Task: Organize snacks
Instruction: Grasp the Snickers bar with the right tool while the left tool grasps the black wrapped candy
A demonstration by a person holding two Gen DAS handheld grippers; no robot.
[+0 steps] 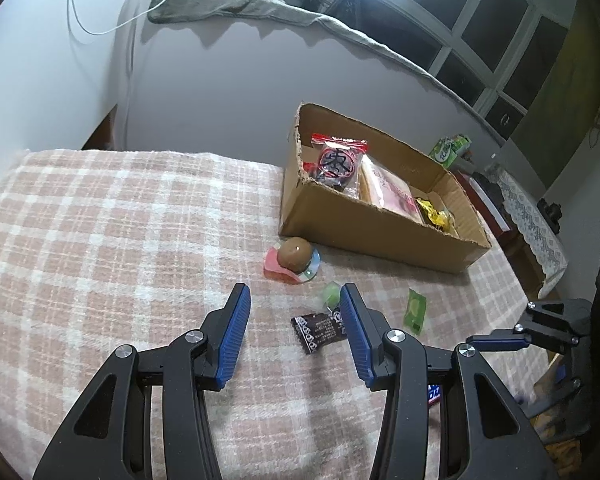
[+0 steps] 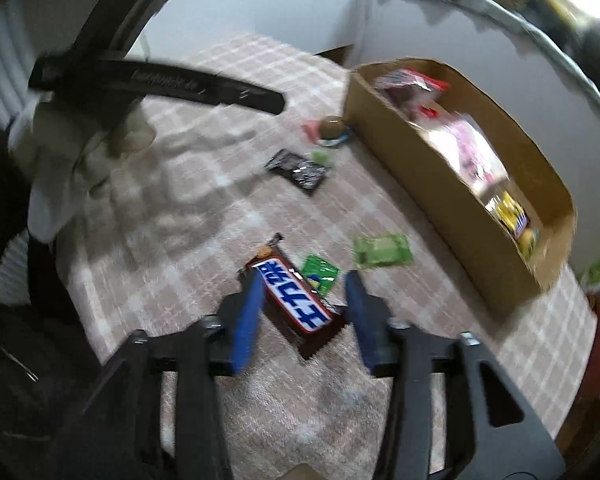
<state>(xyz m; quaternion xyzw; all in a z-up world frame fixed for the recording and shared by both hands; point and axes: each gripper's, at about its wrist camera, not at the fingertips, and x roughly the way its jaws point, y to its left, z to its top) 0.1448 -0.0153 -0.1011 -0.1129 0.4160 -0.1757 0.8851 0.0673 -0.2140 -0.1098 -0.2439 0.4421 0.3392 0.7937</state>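
Snacks [image 1: 342, 168] already fill the cardboard box [image 1: 364, 226] at upper right, while several lie loose on the checked blanket [image 1: 100, 240], including the chocolate bar [image 2: 294, 300] between the released right gripper [image 2: 304, 308]; the left gripper [image 1: 294, 332] hangs unclenched, empty.

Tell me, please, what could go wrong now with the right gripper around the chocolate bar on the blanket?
1. The right gripper stands open around the brown chocolate bar, which lies slanted between its fingers; closing may pinch only one corner and twist it away.
2. A small green packet lies against the bar and might be caught too.
3. The blanket is soft, so the fingertips may snag it.
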